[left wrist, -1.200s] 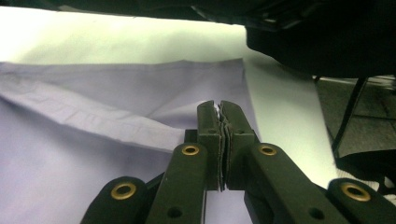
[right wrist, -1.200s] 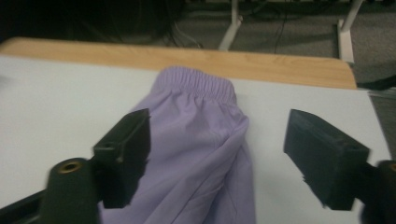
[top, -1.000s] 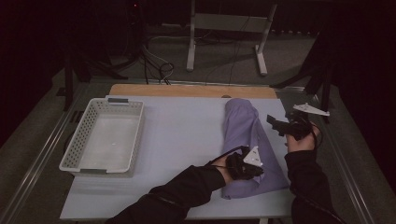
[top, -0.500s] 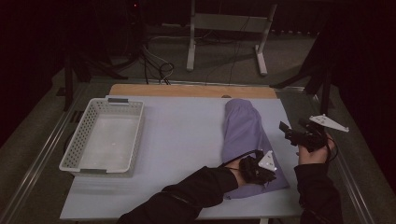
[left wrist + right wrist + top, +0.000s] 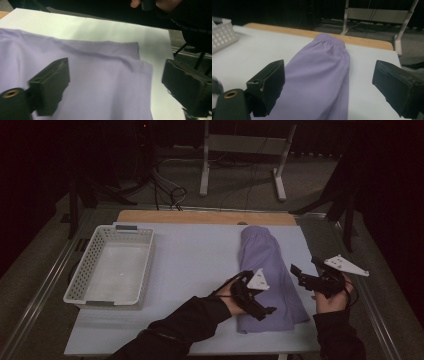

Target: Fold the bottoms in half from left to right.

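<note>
High view: at the near edge of the desk (image 5: 200, 265), a person's two hand-held grippers flank a folded lilac garment (image 5: 267, 270) that runs from the near right corner toward the far edge. The left gripper (image 5: 260, 309) hovers over the cloth's near end, jaws spread wide and holding nothing; its own view shows the layered hem edges (image 5: 130, 53) lying between them. The right gripper (image 5: 300, 275), also wide open and empty, waits just off the garment's right side near the desk's right edge, looking up the length of the cloth to its elastic waistband (image 5: 330, 40). The work in hand appears to be another fold or a lift of the garment. To do it well, each gripper should probably take every layer at a near corner, pinching close to the hem so none slips free, then carry both corners evenly toward the waistband. Further left, a white basket (image 5: 80, 275) sits beside the desk's left edge, well apart.
</note>
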A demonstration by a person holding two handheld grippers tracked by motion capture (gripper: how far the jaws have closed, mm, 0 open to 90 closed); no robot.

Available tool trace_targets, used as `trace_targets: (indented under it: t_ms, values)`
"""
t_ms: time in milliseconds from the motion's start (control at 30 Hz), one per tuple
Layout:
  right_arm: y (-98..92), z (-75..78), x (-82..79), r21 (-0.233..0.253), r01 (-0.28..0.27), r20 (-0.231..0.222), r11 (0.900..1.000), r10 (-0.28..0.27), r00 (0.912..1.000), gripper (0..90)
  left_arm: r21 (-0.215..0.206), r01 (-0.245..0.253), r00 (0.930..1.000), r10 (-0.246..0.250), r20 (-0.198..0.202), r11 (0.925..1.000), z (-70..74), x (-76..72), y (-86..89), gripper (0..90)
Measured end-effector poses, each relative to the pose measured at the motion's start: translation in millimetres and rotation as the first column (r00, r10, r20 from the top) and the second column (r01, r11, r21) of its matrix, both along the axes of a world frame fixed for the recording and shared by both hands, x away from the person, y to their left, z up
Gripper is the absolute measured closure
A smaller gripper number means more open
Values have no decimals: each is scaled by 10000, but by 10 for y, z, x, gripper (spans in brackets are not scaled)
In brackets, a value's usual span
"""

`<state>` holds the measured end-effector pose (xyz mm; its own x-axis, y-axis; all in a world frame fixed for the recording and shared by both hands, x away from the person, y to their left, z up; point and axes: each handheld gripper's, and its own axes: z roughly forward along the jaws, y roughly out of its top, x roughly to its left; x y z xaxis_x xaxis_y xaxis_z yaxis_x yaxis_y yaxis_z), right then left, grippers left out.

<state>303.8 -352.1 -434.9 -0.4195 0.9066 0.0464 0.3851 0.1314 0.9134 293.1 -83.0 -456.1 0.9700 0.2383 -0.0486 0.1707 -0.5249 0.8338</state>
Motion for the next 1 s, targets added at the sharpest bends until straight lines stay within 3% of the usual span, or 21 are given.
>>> trace_targets:
  t_ms: [33,67,167,200,300,333,433,467,500,533,567,600,633,667,700,767,800,833,867,967,1000]
  values:
    - [0,0,0,0,0,0,10000,0,10000,107,0,0,10000,0,0,10000,0,0,0,82]
    - [57,-18,-106,-275,-136,167,9995,141,9998,106,-145,-96,9999,97,104,9998,1,-40,142,70]
    - [104,-35,-195,-397,-329,-58,9987,327,9994,105,-222,-156,9996,161,231,9996,-8,-93,277,61]
    - [141,-54,-311,-186,-603,-515,9980,592,9969,109,-176,-421,9989,424,219,9990,-24,-132,397,74]
    - [162,-81,-414,-209,-622,-542,9978,610,9967,110,-190,-437,9988,441,215,9989,-53,-189,515,91]
    - [169,-117,-480,75,-603,-894,9982,607,9941,92,-234,-436,9989,440,160,9988,-92,-236,591,109]
    - [167,-153,-531,176,-317,-1173,9993,336,9925,93,-286,-357,9993,358,47,9990,-157,-292,654,141]
    - [149,-208,-612,285,-193,-1569,9994,235,9873,162,-100,-350,9994,351,61,9993,-235,-358,678,148]
    - [149,-208,-612,285,-193,-1569,9994,235,9873,162,-100,-350,9994,351,61,9993,-235,-358,678,162]
    - [136,-268,-668,157,-162,-2086,9997,191,9778,224,174,-141,9999,140,47,9997,-314,-419,687,162]
    - [136,-268,-668,157,-162,-2086,9997,191,9778,224,174,-141,9999,140,47,9997,-314,-419,687,168]
    - [120,-338,-728,84,-151,-2481,9999,167,9686,337,384,-11,9999,6,145,9993,-362,-458,687,186]
    - [120,-338,-728,84,-151,-2481,9999,167,9686,337,500,88,9998,-96,156,9987,-400,-485,685,186]
    - [118,-424,-787,-38,-104,-3032,9999,88,9529,386,661,138,9998,-149,165,9977,-437,-506,678,215]
    - [118,-424,-787,-38,-104,-3032,9999,88,9529,386,799,196,9996,-210,168,9966,-475,-525,670,215]
    - [117,-518,-839,-190,18,-3500,9998,-84,9367,457,1046,382,9988,-413,276,9938,-538,-551,661,274]
    - [113,-601,-835,-642,137,-3952,9978,-380,9178,497,1142,411,9986,-445,274,9926,-589,-557,649,294]
    - [113,-601,-835,-642,137,-3952,9978,-380,9178,497,1142,411,9986,-445,274,9926,-589,-557,649,324]
    - [108,-625,-824,-722,181,-4085,9972,-462,9116,504,1250,502,9983,-533,214,9909,-612,-551,645,324]
    - [123,-703,-791,-584,161,-4686,9982,-416,8824,583,1335,671,9974,-697,156,9888,-663,-559,624,382]
    - [137,-724,-783,-680,59,-4843,9977,-382,8741,650,1397,637,9977,-664,149,9881,-680,-561,615,390]
